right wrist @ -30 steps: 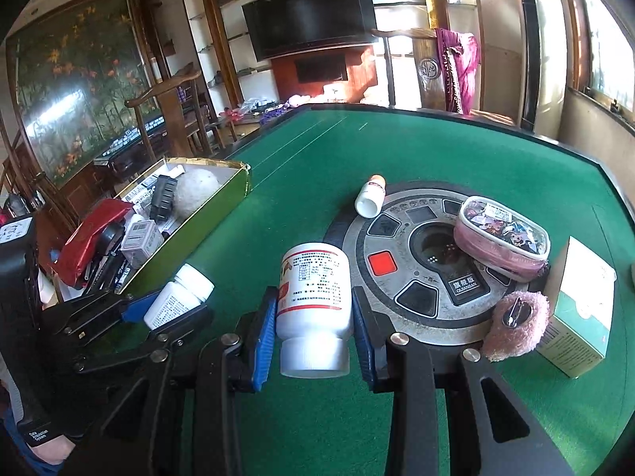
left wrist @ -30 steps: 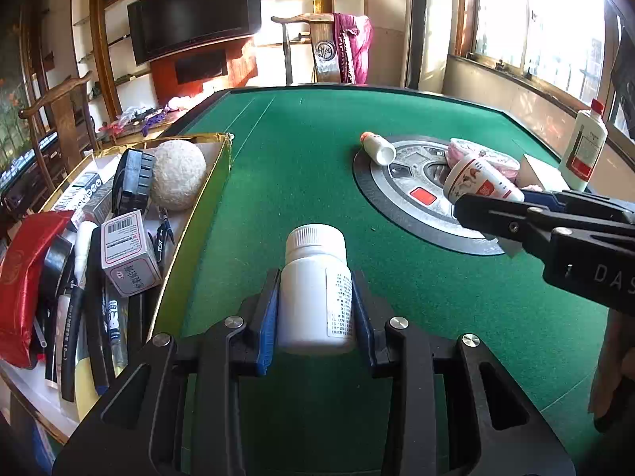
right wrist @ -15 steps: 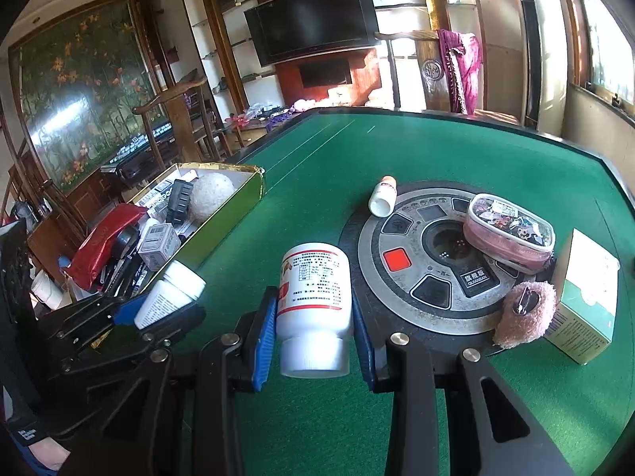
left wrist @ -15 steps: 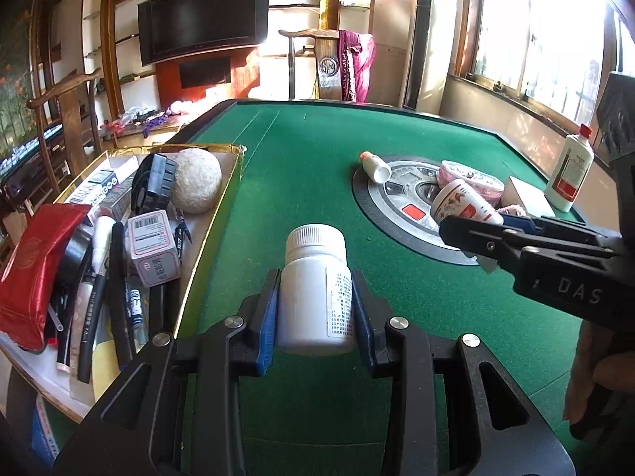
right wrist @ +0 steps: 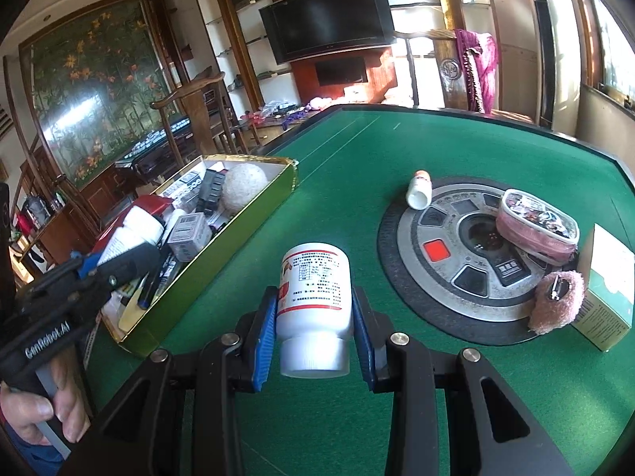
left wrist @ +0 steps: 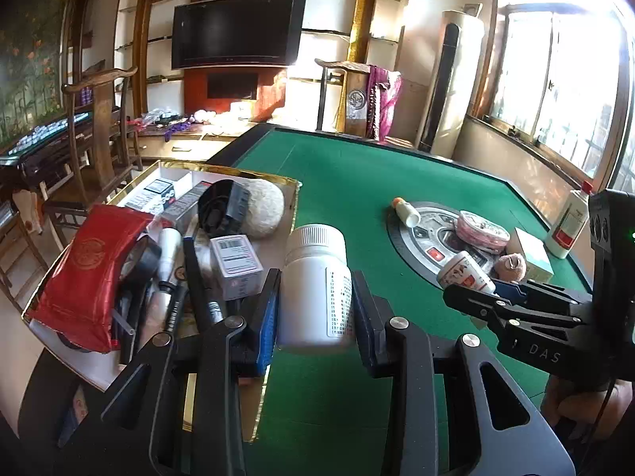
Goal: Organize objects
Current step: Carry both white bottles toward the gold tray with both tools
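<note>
Left claw (left wrist: 313, 309) lifted toward crowded tray (left wrist: 278, 238) — both claws pinching bottles, pouch (right wrist: 535, 226) beyond

A dark television (right wrist: 329, 16) hangs beside a floral mural (right wrist: 91, 91).

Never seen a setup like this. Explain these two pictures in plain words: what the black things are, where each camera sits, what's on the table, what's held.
There is no robot: a person holds hand-held tongs in each hand, with a camera on each looking along its fingers.

The left view shows the left tongs gripping a plain white bottle beside a gold-edged box full of odds and ends.

The right view shows the right tongs gripping a red-labelled white bottle, cap toward the camera.

On the green table lie a round control panel, a small bottle, a pink pouch and a carton.
</note>
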Motion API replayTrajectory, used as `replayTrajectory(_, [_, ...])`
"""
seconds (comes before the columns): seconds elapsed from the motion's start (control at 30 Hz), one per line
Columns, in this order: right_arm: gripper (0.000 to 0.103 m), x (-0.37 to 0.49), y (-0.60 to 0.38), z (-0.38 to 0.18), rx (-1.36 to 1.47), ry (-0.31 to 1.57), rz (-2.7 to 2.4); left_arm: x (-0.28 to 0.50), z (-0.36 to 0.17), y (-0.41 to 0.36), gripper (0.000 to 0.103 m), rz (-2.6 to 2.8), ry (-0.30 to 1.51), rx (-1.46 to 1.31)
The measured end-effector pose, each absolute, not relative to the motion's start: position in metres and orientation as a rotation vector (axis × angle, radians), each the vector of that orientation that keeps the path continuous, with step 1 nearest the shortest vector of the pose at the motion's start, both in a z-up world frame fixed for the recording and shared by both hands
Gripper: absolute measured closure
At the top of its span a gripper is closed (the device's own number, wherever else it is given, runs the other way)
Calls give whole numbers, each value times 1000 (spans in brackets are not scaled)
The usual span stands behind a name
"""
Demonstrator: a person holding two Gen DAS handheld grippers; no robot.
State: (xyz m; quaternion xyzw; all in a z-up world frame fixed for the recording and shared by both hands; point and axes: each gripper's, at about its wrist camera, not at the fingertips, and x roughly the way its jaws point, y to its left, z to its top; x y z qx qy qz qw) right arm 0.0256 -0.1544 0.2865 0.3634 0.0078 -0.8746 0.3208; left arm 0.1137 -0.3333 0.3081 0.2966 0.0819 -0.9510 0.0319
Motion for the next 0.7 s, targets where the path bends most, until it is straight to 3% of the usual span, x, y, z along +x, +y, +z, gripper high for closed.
replayTrajectory(0.7, [68,26,-236,311,883,50,-2209,126,282,-424,70,-2769,423,939])
